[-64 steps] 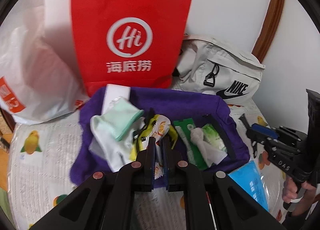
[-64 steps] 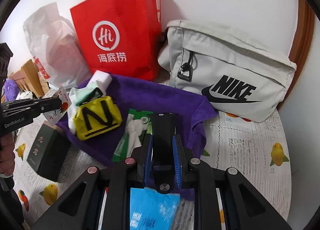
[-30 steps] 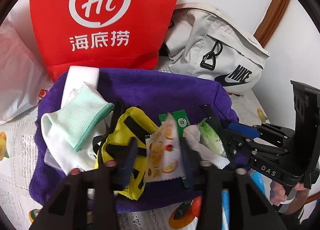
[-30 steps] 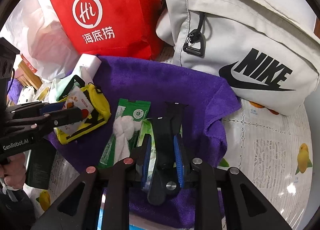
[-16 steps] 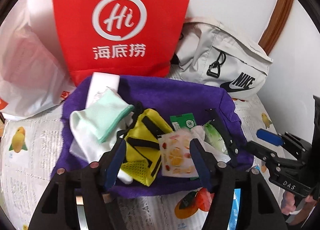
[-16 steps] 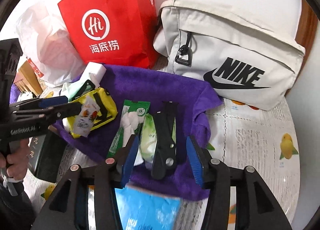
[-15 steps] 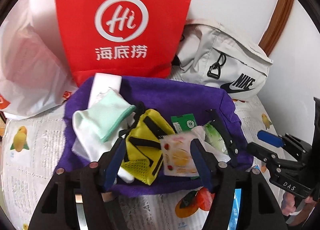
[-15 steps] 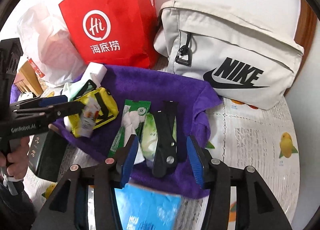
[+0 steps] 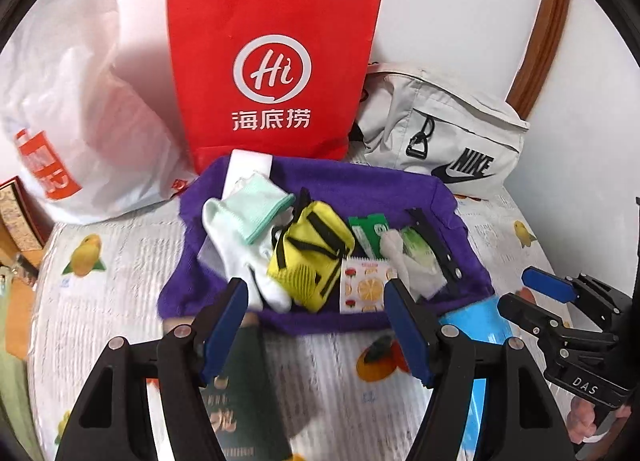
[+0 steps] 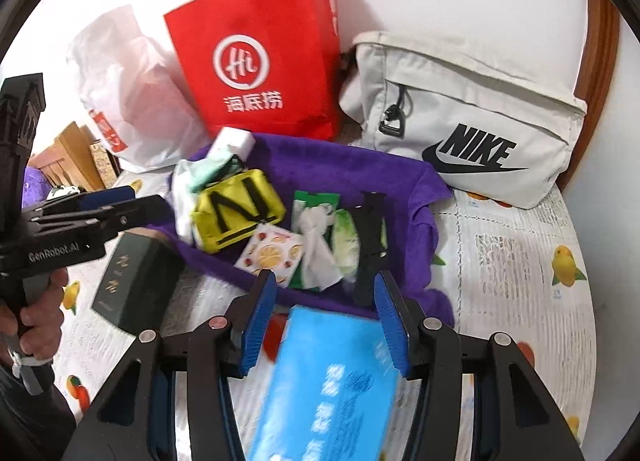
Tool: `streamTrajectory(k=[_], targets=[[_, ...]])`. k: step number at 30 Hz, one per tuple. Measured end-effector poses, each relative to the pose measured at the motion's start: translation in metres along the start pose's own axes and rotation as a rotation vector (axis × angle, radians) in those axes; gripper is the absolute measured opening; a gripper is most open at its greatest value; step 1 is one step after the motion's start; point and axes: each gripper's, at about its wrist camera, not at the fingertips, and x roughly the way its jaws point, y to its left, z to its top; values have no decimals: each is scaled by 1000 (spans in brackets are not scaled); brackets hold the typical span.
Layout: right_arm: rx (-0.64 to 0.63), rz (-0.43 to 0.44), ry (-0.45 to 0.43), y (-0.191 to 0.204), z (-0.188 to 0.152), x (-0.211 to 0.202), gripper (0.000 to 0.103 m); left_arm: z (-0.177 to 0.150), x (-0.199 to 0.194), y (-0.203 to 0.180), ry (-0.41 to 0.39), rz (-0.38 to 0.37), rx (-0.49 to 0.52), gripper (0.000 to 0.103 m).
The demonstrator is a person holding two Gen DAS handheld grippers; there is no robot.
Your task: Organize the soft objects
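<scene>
Purple towel (image 9: 320, 189) lies spread on the worktop (image 9: 132, 261), bunched up at the edges like a shallow tray. On it, left to right: white foam block (image 9: 248, 167) at the back edge, mint-and-white sock (image 9: 244, 225), yellow pouch with black straps (image 9: 310, 251), fruit-print sachet (image 9: 364, 289) at the front edge touching the pouch, green wipes packet (image 9: 370, 231), crumpled white tissue (image 9: 404, 265) over a pale green packet (image 9: 418, 245), black clip (image 9: 434, 243) at far right.

Left gripper (image 9: 314, 301): fingers wide apart, just been opening, nothing between them; the sachet lies free on the towel beyond the tips. Right gripper (image 10: 324, 293): fingers parted about halfway, also just been opening, empty; the clip lies just past them.

Behind the towel: red paper bag (image 9: 272, 73) upright, white plastic bag (image 9: 72, 109) left, grey Nike bag (image 10: 472, 121) right; contents not visible. Dark green box (image 10: 134, 281) and blue packet (image 10: 328, 377) sit on the worktop off the towel's front edge.
</scene>
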Motion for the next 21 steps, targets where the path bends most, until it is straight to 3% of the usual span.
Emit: streamTrajectory(k=[7, 14, 21], targets=[[10, -16, -50, 25, -26, -47, 64, -37, -52, -6, -46, 56, 12, 84], [19, -52, -114, 42, -56, -98, 82, -74, -106, -10, -79, 79, -16, 90], [57, -72, -144, 53, -92, -137, 83, -112, -156, -15, -140, 157, -19, 96]])
